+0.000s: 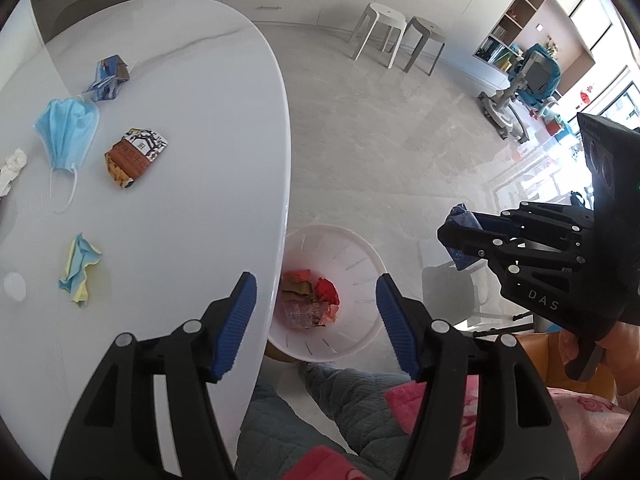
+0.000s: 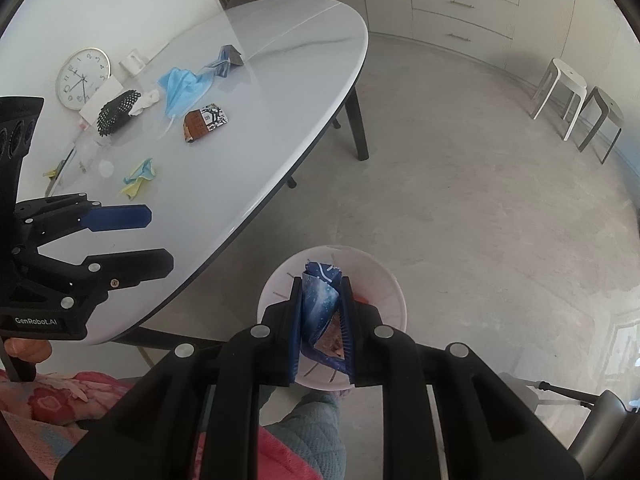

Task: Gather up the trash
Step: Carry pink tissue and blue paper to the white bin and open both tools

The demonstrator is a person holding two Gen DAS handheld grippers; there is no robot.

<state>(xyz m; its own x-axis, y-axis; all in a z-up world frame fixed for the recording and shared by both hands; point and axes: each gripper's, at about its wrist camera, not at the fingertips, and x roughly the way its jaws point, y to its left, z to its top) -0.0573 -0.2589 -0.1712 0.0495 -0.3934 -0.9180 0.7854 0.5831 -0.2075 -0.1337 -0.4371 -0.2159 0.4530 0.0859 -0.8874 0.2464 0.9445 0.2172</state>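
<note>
My left gripper [image 1: 316, 296] stands open and empty above the table edge and the white bin [image 1: 352, 248] on the floor. The bin holds red and brown wrappers [image 1: 308, 300]. To the right, my right gripper [image 2: 322, 280] is shut on a dark blue wrapper [image 2: 320, 304], directly over the bin [image 2: 388, 284]. On the white table [image 1: 200, 80] lie a blue face mask [image 1: 64, 132], a brown snack wrapper [image 1: 136, 156], a blue carton [image 1: 108, 78], crumpled yellow-blue paper [image 1: 80, 272] and a white tissue [image 1: 14, 164].
A wall clock [image 2: 82, 78], a black mesh object [image 2: 116, 112] and a white cap [image 2: 106, 168] lie at the table's far side. Two stools [image 1: 400, 32] stand by the cabinets. A person's quilted trouser legs [image 1: 352, 400] sit just below the bin.
</note>
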